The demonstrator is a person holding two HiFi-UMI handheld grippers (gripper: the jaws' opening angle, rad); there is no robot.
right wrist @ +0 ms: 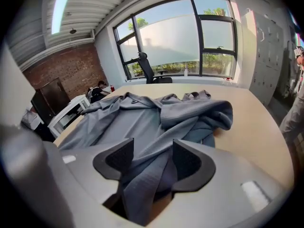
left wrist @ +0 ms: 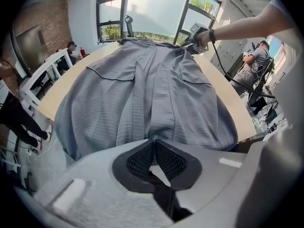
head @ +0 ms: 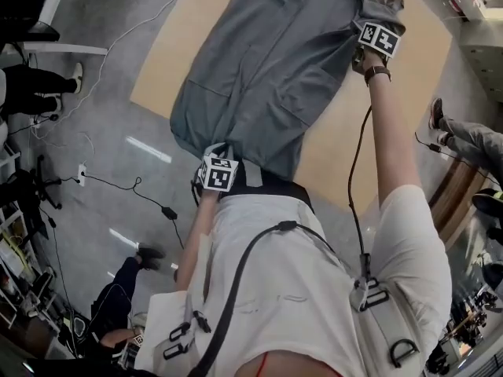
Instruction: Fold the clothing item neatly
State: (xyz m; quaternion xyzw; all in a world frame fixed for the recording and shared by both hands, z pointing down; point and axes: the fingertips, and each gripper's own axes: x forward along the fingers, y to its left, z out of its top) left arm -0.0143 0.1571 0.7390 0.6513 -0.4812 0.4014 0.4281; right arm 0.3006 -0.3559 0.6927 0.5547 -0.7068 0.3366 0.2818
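A grey ribbed garment (head: 267, 61) lies spread lengthwise on a light wooden table (head: 393, 124), its near hem hanging over the table's edge. My left gripper (head: 224, 151) is at that near hem. In the left gripper view its pads meet at the tips (left wrist: 154, 141), right on the edge of the garment (left wrist: 152, 80). My right gripper (head: 363, 31) is at the far right corner, where the cloth is bunched. In the right gripper view its jaws (right wrist: 153, 148) stand apart, with a loose fold of the garment (right wrist: 142, 118) lying between them.
The table (right wrist: 247, 122) shows bare wood to the right of the garment. A person (head: 464, 140) stands near the table's right side and another's legs (head: 39, 85) are at the far left. Cables (head: 141, 187) trail over the grey floor. An office chair (right wrist: 147, 68) stands past the far end.
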